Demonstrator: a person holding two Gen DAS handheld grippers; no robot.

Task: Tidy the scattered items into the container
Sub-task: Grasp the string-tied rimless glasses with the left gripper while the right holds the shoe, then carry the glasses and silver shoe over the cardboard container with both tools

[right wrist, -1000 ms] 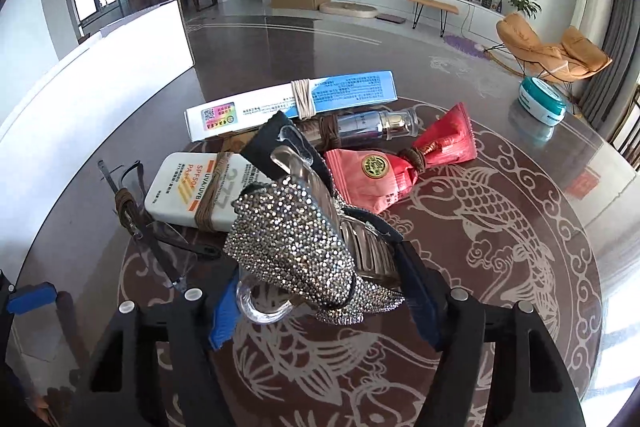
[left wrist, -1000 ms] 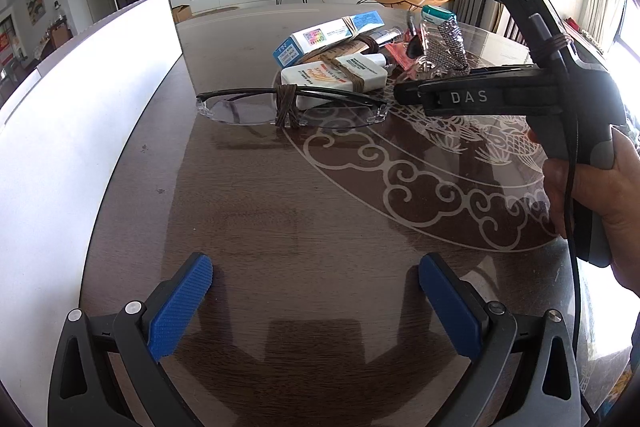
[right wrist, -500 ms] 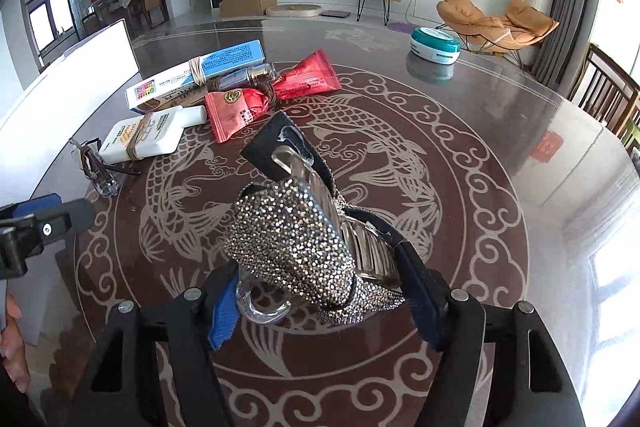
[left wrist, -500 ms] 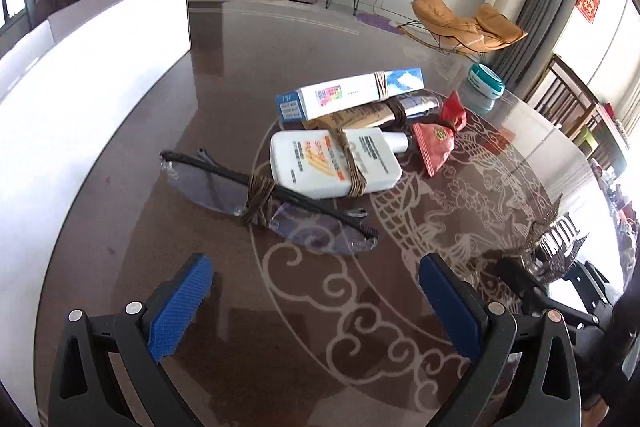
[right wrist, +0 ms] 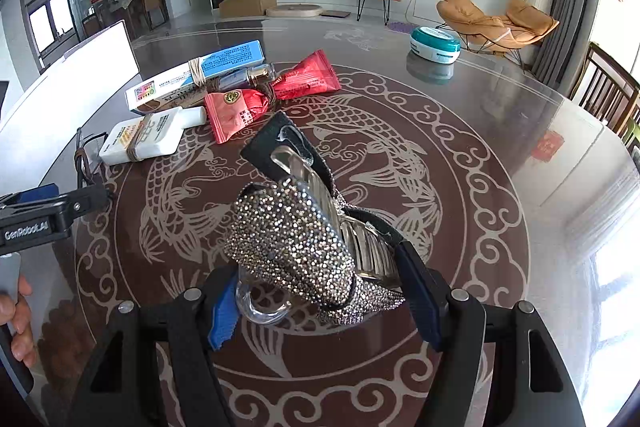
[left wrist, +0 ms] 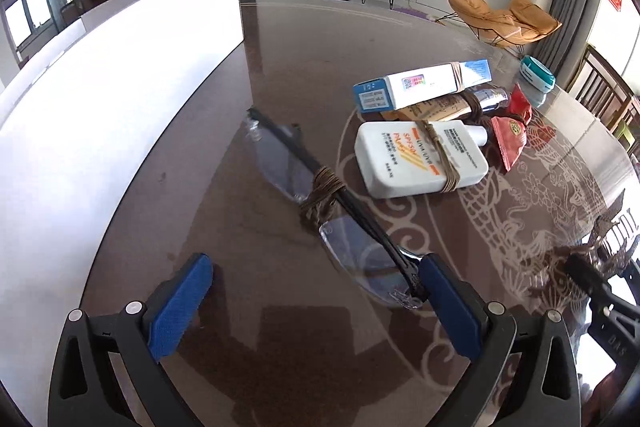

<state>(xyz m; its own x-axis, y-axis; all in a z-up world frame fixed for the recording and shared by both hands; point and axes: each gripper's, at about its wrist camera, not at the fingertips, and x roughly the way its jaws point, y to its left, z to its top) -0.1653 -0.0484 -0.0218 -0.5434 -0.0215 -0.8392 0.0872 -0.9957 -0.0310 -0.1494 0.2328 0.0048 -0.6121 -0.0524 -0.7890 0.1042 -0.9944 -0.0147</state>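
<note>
My right gripper is shut on a rhinestone hair clip and holds it above the table. My left gripper is open; its right finger touches the near end of the glasses, which are wrapped with brown cord. Beyond them lie a white sunscreen bottle, a blue-white box, a small glass bottle and red sachets. The white container stands along the left. In the right wrist view the same pile lies far left.
A dark round table with a fish pattern carries everything. A teal round tin sits at its far edge. Chairs stand at the right. The left gripper's body shows at the right view's left edge.
My left gripper has moved forward and right, up to the near end of the glasses. My right gripper has pulled back from the pile, still holding the hair clip.
</note>
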